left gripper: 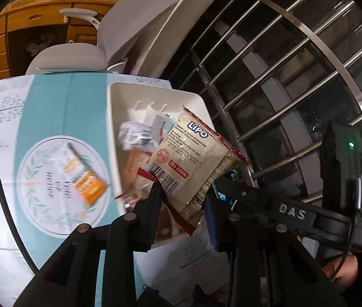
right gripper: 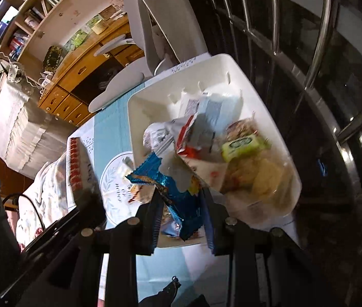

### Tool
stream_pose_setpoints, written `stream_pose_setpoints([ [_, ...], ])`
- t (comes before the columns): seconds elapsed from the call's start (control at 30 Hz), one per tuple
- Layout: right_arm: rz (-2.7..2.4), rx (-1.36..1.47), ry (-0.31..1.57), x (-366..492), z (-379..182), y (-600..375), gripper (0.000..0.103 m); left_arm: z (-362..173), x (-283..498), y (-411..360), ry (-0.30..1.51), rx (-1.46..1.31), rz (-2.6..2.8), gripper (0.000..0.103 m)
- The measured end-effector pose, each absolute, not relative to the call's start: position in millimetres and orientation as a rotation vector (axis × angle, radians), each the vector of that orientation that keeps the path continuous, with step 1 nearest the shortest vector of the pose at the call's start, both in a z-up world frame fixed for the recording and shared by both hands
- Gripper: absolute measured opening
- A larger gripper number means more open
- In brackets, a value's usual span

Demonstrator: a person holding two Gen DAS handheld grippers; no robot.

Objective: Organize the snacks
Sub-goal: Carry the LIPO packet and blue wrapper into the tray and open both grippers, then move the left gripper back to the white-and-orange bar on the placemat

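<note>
Lipo packet (left gripper: 191,158) pinched in left gripper (left gripper: 183,204); blue packet (right gripper: 178,199) pinched in right gripper (right gripper: 181,212), above bin (right gripper: 232,64).

A lived-in home room, a study or bedroom, is indicated: a wooden desk with drawers (left gripper: 37,23) is seen with a grey office chair (left gripper: 119,33), bookshelves (right gripper: 27,18) are filled above it, a bed with a pale cover (right gripper: 19,125) is placed nearby, and a patterned tablecloth (left gripper: 60,117) is spread beside a barred window (left gripper: 296,76)

bin (left gripper: 115,128) on table (left gripper: 53,102), right side | snack packets (right gripper: 232,148) in bin | sachet (left gripper: 86,176) on table left of bin | chair (left gripper: 78,56) behind table
</note>
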State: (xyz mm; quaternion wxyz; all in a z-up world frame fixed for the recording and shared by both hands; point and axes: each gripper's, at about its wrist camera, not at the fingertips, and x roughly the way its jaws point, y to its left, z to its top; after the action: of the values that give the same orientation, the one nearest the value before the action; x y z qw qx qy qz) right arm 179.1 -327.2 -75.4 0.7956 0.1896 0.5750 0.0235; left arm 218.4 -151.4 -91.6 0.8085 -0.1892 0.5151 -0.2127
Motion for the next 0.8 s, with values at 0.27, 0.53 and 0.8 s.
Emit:
stream_pose_setpoints([
  [0.27, 0.072, 0.431, 1.236, 184, -78, -353, 0.039, -104, 227, -177, 1.103, -0.447, -0.402, 0.064],
  [0.53, 0.108, 0.446, 1.258, 180, -86, -343, 0.056, -116, 214, -147, 1.129, -0.506, -0.286, 0.069],
  [0.8, 0.061, 0.483, 1.311, 168, -107, -320, 0.067, -138, 195, -100, 1.197, -0.514, -0.183, 0.074],
])
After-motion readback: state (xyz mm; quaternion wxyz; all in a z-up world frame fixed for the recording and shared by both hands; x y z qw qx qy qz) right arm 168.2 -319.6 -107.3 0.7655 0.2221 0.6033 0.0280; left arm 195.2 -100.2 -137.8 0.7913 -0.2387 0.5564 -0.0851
